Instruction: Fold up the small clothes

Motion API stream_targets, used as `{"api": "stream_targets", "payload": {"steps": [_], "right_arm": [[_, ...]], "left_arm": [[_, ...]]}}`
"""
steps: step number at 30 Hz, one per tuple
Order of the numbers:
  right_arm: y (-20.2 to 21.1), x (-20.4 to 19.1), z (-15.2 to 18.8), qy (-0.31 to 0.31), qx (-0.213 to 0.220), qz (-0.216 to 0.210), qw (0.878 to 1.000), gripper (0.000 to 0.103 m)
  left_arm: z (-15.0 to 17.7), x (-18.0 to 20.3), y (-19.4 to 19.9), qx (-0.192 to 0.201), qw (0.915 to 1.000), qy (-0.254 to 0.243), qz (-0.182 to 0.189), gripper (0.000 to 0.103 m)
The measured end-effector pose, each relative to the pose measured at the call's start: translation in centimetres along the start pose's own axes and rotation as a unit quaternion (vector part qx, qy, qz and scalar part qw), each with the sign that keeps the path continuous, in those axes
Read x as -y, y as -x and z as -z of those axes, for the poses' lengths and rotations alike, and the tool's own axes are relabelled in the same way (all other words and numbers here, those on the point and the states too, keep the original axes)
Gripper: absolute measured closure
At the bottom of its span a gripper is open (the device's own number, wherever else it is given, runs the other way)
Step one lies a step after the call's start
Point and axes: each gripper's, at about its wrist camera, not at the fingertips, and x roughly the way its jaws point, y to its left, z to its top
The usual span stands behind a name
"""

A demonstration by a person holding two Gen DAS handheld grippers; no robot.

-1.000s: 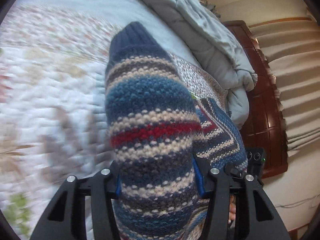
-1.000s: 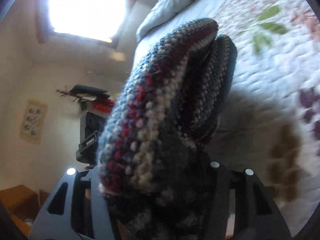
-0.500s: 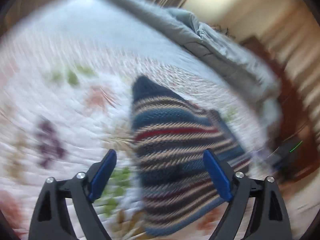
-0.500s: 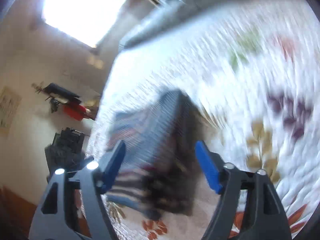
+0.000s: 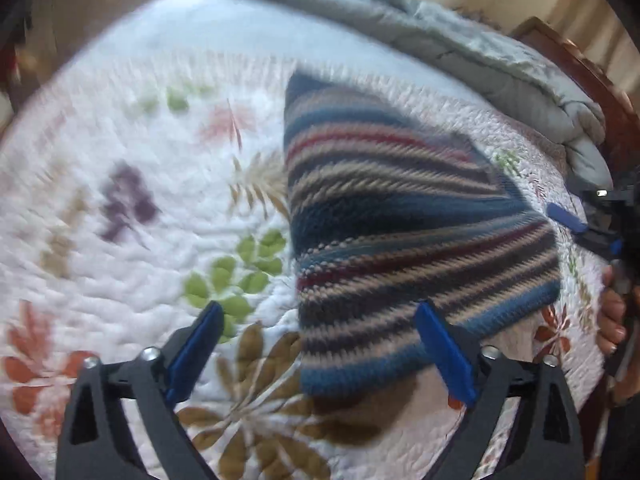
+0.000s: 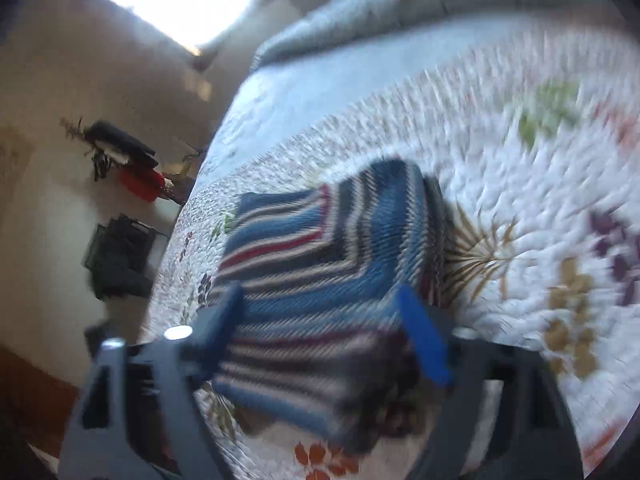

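A striped knit garment [image 5: 400,232] in blue, beige, dark and red bands lies folded on the floral quilt [image 5: 120,208]. My left gripper [image 5: 320,332] hovers over its near left edge, its jaws opening wide and free of the knit. In the right wrist view the same garment [image 6: 320,280] lies below my right gripper [image 6: 320,320], whose jaws are opening too; the knit shows between the blue pads [image 6: 420,336] but they do not press on it. The right gripper [image 5: 580,228] and a hand [image 5: 612,320] also show at the right edge of the left wrist view.
A grey duvet [image 5: 480,48] is bunched along the far side of the bed, with a dark wooden headboard [image 5: 592,80] behind it. In the right wrist view the bed edge drops to the left towards a wall with black and red items [image 6: 128,168].
Both grippers held the garment up a second ago. They let go, opened wide and pulled back, and the garment now lies flat on the quilt.
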Motion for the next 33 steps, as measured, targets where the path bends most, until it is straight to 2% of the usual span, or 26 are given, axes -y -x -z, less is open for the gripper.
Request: {"api": "stream_targets", "payload": {"steps": [3,4,5,6,7,9,13,17,24,30,33], "right_arm": [[6.2,-6.0,4.9,0.075,0.052,0.044,0.995,0.004],[8.6,-7.0,7.0,0.089,0.063,0.066,0.992,0.003],[10.4,-9.6,9.9,0.101,0.068,0.105,0.987,0.003],[12.3,-10.2,12.6,0.106,0.065,0.128,0.984,0.003],[13.7,-11.7,15.1,0.106,0.061,0.154,0.98,0.003],[14.4,-12.5,18.4,0.101,0.054,0.174,0.978,0.003],[18.1,-15.7,24.9,0.121,0.094,0.215,0.964,0.003],[20.9,-16.0,27.7,0.121,0.117,0.216,0.962,0.003],[23.7,-17.4,30.1,0.134,0.123,0.219,0.959,0.003],[23.9,-18.2,30.6,0.141,0.12,0.212,0.959,0.003],[23.8,-18.4,30.5,0.141,0.119,0.211,0.96,0.003]], "left_arm": [[2.4,2.3,6.7,0.084,0.9948,-0.034,-0.047,0.004],[3.6,3.1,9.3,0.115,0.9901,-0.04,-0.069,0.004],[4.8,4.0,11.4,0.14,0.9853,-0.044,-0.087,0.004],[5.6,4.7,13.1,0.157,0.9809,-0.045,-0.105,0.004],[7.2,5.6,15.3,0.168,0.9764,-0.045,-0.129,0.004],[9.4,6.9,18.1,0.167,0.9745,-0.055,-0.139,0.004],[14.5,9.2,22.9,0.168,0.977,-0.067,-0.113,0.004],[17.6,9.3,26.4,0.156,0.9832,-0.054,-0.078,0.004],[21.2,9.5,30.0,0.167,0.9802,-0.035,-0.1,0.004],[22.0,9.5,30.5,0.169,0.979,-0.021,-0.113,0.004],[21.9,9.3,30.4,0.163,0.981,-0.017,-0.104,0.004]]}}
